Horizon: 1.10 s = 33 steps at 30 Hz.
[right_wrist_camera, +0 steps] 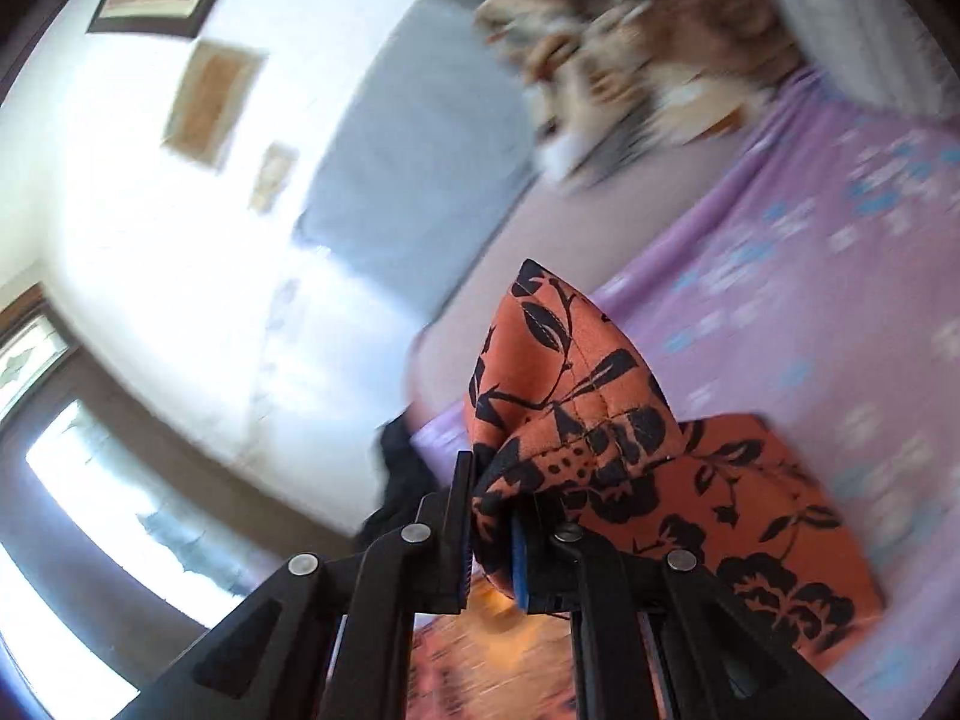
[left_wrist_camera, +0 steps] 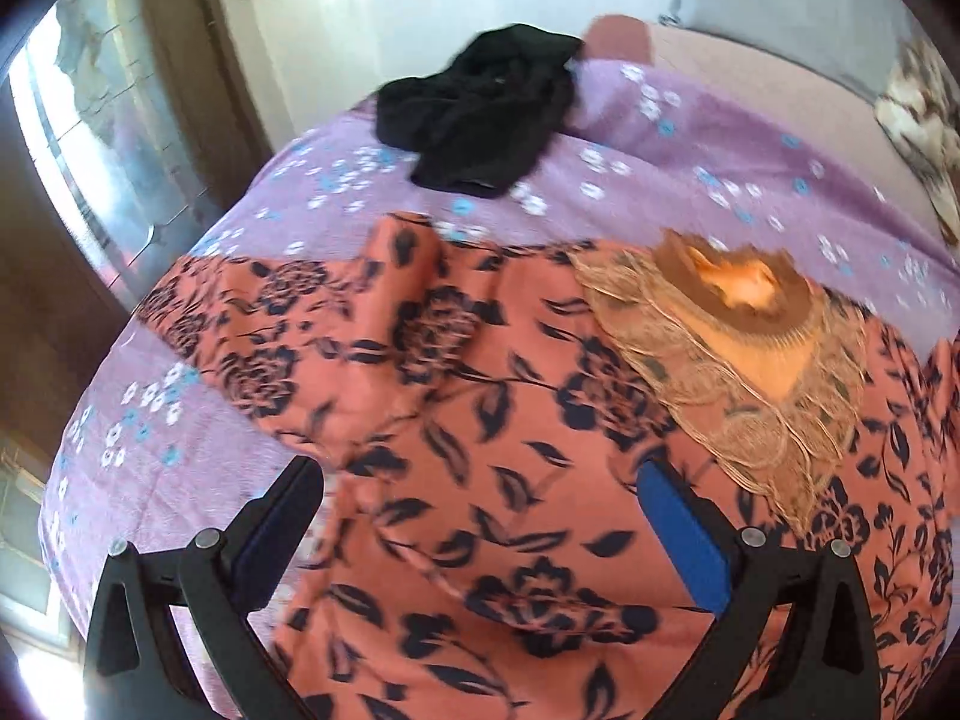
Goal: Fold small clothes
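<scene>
An orange garment with a dark floral print (left_wrist_camera: pixel 480 420) lies spread across the near part of a bed covered by a lilac sheet with small white and blue flowers (left_wrist_camera: pixel 690 156); its neckline, trimmed with tan lace (left_wrist_camera: pixel 738 360), sits toward the right of the left wrist view, and a fold of the cloth rises in a ridge on the far left side; the left tongs (left_wrist_camera: pixel 483 480) hang above the garment with their fingers spread wide, nothing pinched between them, the blue pads facing inward; farther off on the sheet, near the far left edge of the bed, a crumpled black garment (left_wrist_camera: pixel 480 114) lies apart from the orange one; in the right wrist view the right tongs (right_wrist_camera: pixel 495 516) are pressed together on a bunched corner of the orange garment, which stands up in a peak above the fingers while the rest trails down to the right onto the sheet; a patterned brown and white blanket (right_wrist_camera: pixel 630 30) lies at the far right, blurred; framed pictures (right_wrist_camera: pixel 210 96) hang on the white wall.
</scene>
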Each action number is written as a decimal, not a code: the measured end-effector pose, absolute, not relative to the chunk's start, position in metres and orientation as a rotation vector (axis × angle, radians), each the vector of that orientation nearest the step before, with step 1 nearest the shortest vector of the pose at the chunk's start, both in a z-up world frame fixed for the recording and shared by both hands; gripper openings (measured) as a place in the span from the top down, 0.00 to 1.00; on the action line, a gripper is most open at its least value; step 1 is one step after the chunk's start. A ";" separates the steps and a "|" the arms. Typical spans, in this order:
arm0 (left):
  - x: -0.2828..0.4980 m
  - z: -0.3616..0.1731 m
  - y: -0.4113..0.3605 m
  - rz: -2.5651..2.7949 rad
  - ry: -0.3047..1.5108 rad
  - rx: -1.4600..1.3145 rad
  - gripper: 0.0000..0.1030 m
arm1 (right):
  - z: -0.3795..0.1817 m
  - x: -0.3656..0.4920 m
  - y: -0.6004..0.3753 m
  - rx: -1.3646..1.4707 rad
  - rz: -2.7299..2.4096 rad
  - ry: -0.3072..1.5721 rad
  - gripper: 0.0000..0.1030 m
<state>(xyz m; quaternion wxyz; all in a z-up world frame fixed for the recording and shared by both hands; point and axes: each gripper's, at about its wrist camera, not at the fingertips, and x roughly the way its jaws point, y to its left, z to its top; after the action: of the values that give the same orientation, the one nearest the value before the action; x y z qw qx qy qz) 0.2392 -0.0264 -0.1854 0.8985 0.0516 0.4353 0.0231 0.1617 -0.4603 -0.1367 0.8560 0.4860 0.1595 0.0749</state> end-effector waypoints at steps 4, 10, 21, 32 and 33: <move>0.242 -0.177 0.011 0.122 0.892 0.030 0.00 | -0.150 0.194 -0.380 1.114 0.385 0.381 0.90; 0.246 -0.172 0.056 0.200 0.876 -0.030 0.00 | -0.173 0.233 -0.277 1.246 0.673 0.531 0.18; 0.244 -0.164 0.076 0.063 0.840 -0.111 0.12 | -0.155 0.177 -0.318 0.887 0.322 0.604 0.06; 0.258 -0.197 0.008 -0.118 0.978 0.025 0.28 | -0.232 0.172 -0.422 0.914 -0.055 0.808 0.40; 0.260 -0.201 0.002 -0.106 0.984 0.044 0.17 | -0.234 0.173 -0.427 0.912 -0.066 0.810 0.40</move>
<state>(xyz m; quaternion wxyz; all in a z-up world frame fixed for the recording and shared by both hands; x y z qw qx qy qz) 0.2604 0.0025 -0.2008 0.8798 0.0213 0.4722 -0.0511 0.1728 -0.4266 -0.2335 0.8192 0.4280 0.3805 -0.0312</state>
